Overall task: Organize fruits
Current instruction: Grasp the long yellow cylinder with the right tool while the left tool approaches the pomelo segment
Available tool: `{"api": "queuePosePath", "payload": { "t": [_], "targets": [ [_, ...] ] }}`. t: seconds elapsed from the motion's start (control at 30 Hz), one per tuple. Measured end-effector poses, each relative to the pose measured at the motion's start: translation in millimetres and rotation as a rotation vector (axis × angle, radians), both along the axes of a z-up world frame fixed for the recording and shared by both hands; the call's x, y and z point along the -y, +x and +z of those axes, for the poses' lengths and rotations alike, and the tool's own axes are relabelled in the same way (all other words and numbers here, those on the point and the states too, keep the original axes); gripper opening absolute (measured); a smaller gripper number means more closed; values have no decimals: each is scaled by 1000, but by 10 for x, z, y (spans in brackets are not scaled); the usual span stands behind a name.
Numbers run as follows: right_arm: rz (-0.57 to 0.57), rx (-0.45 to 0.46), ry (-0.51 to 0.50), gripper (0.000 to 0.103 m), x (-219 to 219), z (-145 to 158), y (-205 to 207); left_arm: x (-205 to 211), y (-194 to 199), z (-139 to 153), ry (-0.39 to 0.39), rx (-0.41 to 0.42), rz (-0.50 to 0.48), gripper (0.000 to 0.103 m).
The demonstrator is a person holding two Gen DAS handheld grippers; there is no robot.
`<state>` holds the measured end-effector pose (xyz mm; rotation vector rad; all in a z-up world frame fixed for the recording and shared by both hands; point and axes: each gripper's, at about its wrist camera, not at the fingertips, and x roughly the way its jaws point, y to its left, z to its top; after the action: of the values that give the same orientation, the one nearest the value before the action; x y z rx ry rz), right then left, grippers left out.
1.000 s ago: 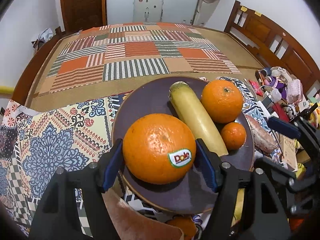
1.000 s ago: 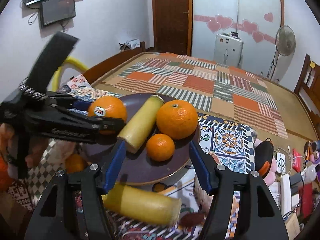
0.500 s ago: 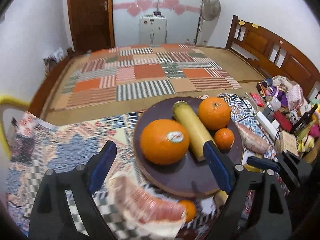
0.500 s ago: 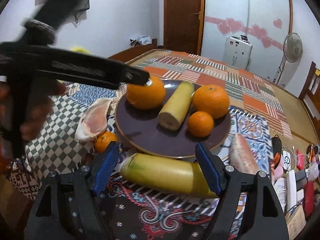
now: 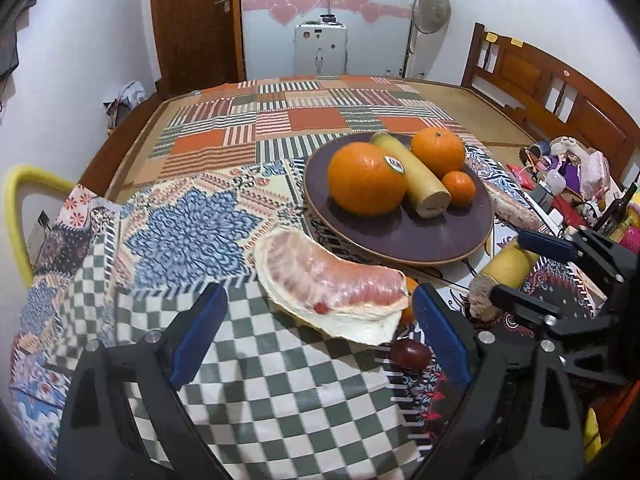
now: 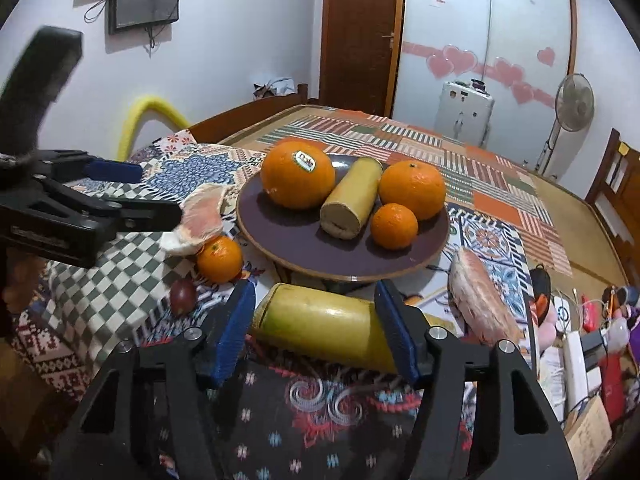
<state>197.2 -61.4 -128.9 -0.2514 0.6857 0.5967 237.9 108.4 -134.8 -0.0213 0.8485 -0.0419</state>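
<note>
In front of the plate [image 6: 280,256] my right jaws close around the yellow stalk [image 6: 320,326] — left jaws open, empty — it may roll away.

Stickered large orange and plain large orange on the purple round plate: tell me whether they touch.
Apart. The right wrist view shows the yellow cylindrical fruit piece lying between the stickered large orange and the plain large orange.
</note>
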Motion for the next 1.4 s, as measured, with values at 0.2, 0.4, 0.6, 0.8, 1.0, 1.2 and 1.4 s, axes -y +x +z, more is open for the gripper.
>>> {"api": "queuePosePath", "payload": {
  "t": [0.2, 0.4, 0.6, 0.8, 1.0, 1.2, 1.4],
  "targets": [
    [-1, 12, -20, 47, 88, -7, -184, 174, 106, -141, 22, -8, 8, 98],
    [-44, -72, 4, 42, 318, -144, -170, 180, 114, -228, 46, 10, 32, 97],
    [-74, -83, 42, 44, 415, -109, -232, 113, -58, -198, 24, 17, -15, 70],
    [-108, -75, 102, 74, 356, -73, -180, 83, -226, -204, 21, -5, -60, 44],
    [-154, -131, 155, 76, 413, -145, -71, -9, -419, -238, 31, -25, -75, 43],
    [-185, -146, 183, 92, 349, -115, 26, -75, -501, -237, 23, -33, -73, 45],
    [-241, -127, 145, 99, 162, -118, 136, -94, -491, -190, 46, 14, -29, 70]
  ]
}}
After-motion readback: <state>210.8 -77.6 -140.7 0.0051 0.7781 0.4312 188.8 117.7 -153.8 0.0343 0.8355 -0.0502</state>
